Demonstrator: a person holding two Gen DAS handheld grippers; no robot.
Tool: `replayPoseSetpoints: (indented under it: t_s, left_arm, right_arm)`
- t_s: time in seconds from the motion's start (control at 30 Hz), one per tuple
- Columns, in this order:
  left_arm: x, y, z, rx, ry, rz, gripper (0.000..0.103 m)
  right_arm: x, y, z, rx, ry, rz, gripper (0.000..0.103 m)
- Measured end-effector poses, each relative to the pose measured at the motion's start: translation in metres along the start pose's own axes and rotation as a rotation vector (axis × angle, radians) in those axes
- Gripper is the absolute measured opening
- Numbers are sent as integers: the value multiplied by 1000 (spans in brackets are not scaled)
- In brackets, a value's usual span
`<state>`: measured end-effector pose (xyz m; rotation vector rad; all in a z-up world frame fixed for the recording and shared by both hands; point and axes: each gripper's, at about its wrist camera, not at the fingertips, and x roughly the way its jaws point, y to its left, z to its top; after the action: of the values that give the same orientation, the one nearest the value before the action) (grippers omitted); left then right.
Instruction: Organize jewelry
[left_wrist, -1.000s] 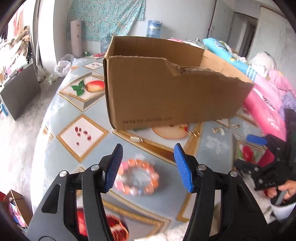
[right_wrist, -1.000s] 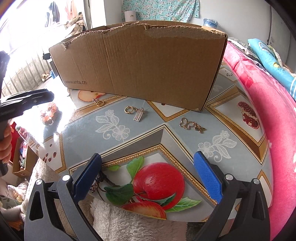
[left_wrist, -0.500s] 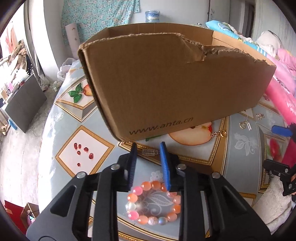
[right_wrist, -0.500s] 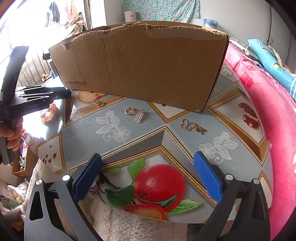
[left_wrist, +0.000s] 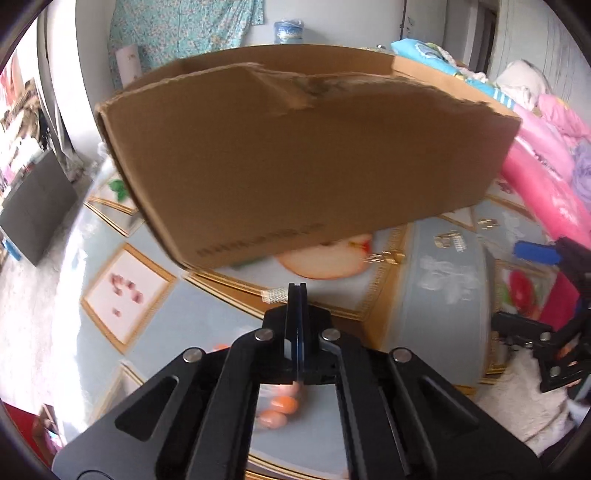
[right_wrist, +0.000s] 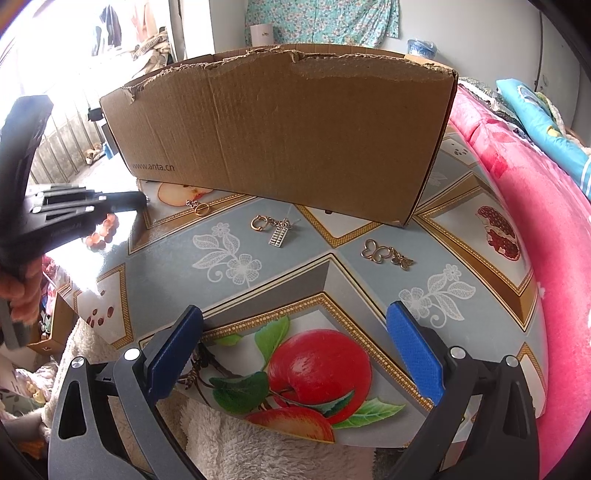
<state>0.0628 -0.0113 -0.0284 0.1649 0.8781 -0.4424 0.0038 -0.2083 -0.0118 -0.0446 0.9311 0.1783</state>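
1. A pink blanket (right_wrist: 532, 221) lay along the table's right side.
2. A floral curtain (right_wrist: 321, 18) hung on the back wall.
3. A white fleecy cloth (right_wrist: 251, 443) lay at the near table edge.

A white wall (right_wrist: 461, 29) closes the far side of the room, and a turquoise floral cloth (right_wrist: 325, 18) hangs on it. A white paper roll (right_wrist: 261, 34) and a blue water bottle (left_wrist: 289, 31) stand before that wall. Strong daylight pours in at the far left, washing out hanging clothes (right_wrist: 110, 27) and a row of pale railings (right_wrist: 62, 147). The surface wears an oilcloth (right_wrist: 240, 266) printed with fruit, white flowers and gold borders. Along its right edge lies a pink quilt (right_wrist: 535, 221), with blue bedding (right_wrist: 535, 114) behind it. Left of the surface, a dark flat panel (left_wrist: 33, 206) stands on a pale floor (left_wrist: 26, 295). A doorway (left_wrist: 484, 33) opens at the far right.
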Motion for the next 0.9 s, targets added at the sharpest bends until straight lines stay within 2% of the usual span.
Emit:
replayPoseSetpoints:
  t_s: [0.17, 0.3, 0.43, 0.53, 0.63, 0.77, 0.9]
  left_arm:
    - [-2, -31, -6, 48, -15, -15, 0]
    - [-3, -38, -8, 31, -44, -81, 0]
    - [-19, -36, -8, 42, -106, -26, 0]
    - [-16, -16, 3, 6, -96, 56, 0]
    - [-6, 10, 10, -66, -57, 89, 0]
    - [5, 19, 14, -85, -32, 77, 1]
    - [9, 3, 17, -46, -40, 21, 1]
  right_arm:
    - [-3, -7, 0, 20, -4, 26, 96]
    - [-9, -16, 0, 49, -14, 50, 87]
    - [-14, -18, 2, 60, -31, 64, 82]
    - [-12, -15, 3, 59, -32, 78, 82]
    - [-10, -10, 5, 51, -27, 86, 82]
    - [-10, -6, 5, 41, -28, 86, 82]
    - [-10, -10, 6, 53, -29, 77, 82]
